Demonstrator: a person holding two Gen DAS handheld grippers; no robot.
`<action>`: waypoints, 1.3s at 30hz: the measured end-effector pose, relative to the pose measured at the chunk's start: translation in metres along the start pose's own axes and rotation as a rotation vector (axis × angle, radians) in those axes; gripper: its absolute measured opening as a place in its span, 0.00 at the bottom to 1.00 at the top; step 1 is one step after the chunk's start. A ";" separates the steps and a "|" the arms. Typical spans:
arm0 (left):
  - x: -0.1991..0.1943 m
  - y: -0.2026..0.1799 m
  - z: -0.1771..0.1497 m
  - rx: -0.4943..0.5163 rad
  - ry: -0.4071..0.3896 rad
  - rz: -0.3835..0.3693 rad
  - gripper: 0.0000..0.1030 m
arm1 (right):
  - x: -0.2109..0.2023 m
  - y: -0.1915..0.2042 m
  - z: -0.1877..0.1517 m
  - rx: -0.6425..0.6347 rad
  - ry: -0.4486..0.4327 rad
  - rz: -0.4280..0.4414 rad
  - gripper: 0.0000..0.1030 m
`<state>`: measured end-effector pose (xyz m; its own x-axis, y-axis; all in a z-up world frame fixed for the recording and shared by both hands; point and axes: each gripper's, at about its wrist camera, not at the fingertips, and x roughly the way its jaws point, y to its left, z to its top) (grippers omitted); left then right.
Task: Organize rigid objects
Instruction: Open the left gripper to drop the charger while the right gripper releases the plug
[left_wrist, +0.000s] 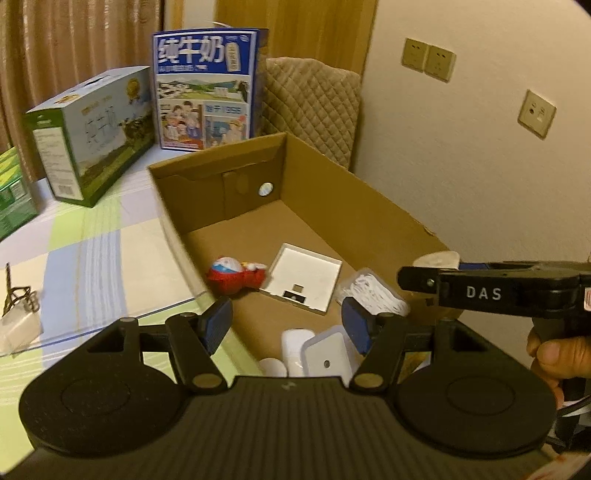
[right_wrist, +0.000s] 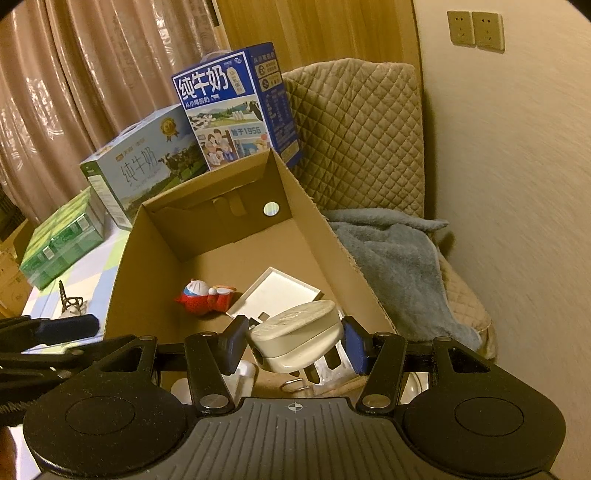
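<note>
Left wrist view: sits behind left gripper (left_wrist: 288, 325), tilted down, close above near edge of cardboard box (left_wrist: 317, 177)
Right wrist view: behind right gripper (right_wrist: 295, 345), same downward tilt, further right
Shared: box interior, blue milk carton (left_wrist: 207, 88) at table's far edge

You see a brown cardboard box (right_wrist: 207, 236) with a red toy (right_wrist: 203, 297) and white tray (right_wrist: 273, 291); your plug (right_wrist: 295, 336) is cream, the surface (left_wrist: 92, 251) checked green, blue and cream.
</note>
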<state>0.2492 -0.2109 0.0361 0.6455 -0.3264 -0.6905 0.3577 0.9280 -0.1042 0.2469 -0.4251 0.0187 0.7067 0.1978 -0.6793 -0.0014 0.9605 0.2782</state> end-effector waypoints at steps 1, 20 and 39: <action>-0.003 0.003 -0.001 -0.007 -0.004 0.007 0.59 | 0.000 0.000 0.000 0.000 0.000 0.000 0.50; -0.022 0.020 -0.016 -0.053 -0.012 0.022 0.59 | 0.004 0.016 -0.006 -0.030 0.031 0.006 0.50; -0.029 0.022 -0.019 -0.062 -0.012 0.017 0.59 | 0.000 0.018 -0.003 -0.020 0.018 0.000 0.54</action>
<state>0.2251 -0.1777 0.0399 0.6598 -0.3119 -0.6836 0.3042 0.9428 -0.1364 0.2445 -0.4070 0.0215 0.6941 0.2013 -0.6912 -0.0162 0.9642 0.2646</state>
